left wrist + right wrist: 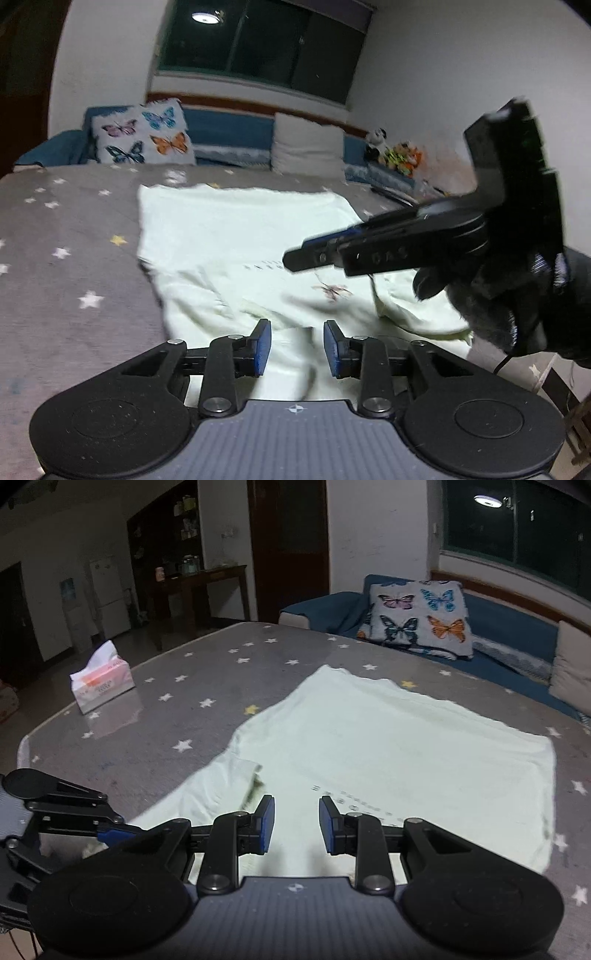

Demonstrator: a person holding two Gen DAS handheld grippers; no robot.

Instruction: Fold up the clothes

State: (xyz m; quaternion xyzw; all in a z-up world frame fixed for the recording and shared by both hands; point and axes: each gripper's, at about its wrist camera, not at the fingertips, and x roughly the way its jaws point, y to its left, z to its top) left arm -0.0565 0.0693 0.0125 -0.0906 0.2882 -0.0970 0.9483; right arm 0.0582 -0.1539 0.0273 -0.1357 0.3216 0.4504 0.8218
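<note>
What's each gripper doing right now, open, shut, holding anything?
Left gripper: open, holding nothing, above the pale shirt.
Right gripper: open, holding nothing, above the same shirt.

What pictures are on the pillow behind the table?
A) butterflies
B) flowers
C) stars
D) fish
A, because the pillow leaning on the blue sofa has colourful butterflies printed on it; the stars are on the grey table cover instead.
</note>
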